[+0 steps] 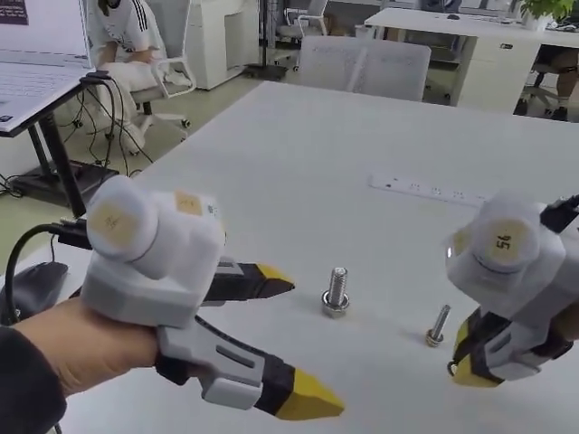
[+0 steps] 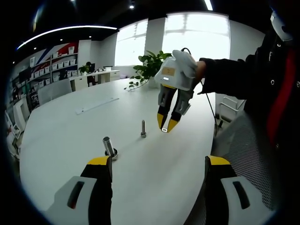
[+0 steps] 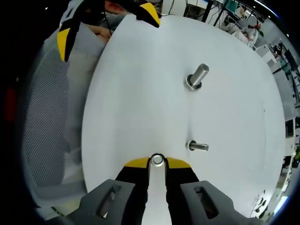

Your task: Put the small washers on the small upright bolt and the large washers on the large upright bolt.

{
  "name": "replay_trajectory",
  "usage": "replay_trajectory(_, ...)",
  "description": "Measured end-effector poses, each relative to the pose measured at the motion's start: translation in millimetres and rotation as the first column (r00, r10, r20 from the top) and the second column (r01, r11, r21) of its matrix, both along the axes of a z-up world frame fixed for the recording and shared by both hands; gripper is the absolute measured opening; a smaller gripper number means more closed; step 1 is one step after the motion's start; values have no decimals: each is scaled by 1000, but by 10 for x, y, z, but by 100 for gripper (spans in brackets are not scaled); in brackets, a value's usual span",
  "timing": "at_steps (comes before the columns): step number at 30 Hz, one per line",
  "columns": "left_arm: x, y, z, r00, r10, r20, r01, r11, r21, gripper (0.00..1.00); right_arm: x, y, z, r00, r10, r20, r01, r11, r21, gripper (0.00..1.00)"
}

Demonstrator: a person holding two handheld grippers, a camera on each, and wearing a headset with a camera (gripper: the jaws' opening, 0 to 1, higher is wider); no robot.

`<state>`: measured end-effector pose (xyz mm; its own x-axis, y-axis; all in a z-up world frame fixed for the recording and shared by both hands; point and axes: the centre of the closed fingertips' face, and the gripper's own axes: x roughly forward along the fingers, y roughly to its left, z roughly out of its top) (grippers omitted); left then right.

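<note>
On the white table [image 1: 271,163] a large upright bolt [image 1: 336,292] stands with a silver ring at its base. To its right is a small upright bolt [image 1: 438,325]. My left gripper [image 1: 294,339] hovers near the table's front left, open and holding nothing, its jaws wide apart [image 2: 158,164]. My right gripper [image 1: 470,369] hangs just right of the small bolt and is shut on a silver washer [image 3: 158,160] pinched at its tips [image 3: 158,164]. The left gripper view shows that washer [image 2: 164,129], the large bolt [image 2: 109,146] and the small bolt [image 2: 143,128]. The right gripper view has the large bolt [image 3: 198,76] and the small bolt [image 3: 198,146].
A white power strip [image 1: 425,190] lies further back on the table. Chairs [image 1: 362,65] and a seated person [image 1: 127,36] are beyond the far edge. A dark device with a cable [image 1: 32,285] sits by the left edge. A plant [image 2: 150,65] stands at the table's far end.
</note>
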<state>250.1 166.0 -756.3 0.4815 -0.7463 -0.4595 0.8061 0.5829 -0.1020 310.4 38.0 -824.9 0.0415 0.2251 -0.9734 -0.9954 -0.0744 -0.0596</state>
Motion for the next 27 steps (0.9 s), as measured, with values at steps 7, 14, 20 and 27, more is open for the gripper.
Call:
replay_trajectory(7, 33, -8, 11, 1000, -6, 1, 6, 1000, 0, 81, 164, -75, 147, 999, -27, 30, 27, 1000, 5, 14)
replay_trajectory(14, 36, -4, -3, 1000, -7, -3, 7, 1000, 0, 81, 267, -46, 256, 998, -33, 55, 32, 999, 13, 14)
replay_trajectory(20, 32, -13, -31, 1000, -9, -9, 9, 1000, -1, 81, 387, 21, 330, 997, -26, 73, 25, 999, 21, 14)
replay_trajectory(27, 36, -2, -50, 1000, -1, -13, 1, 1000, -6, 80, 482, 97, 342, 996, -1, 90, 0, 1000, 10, 14)
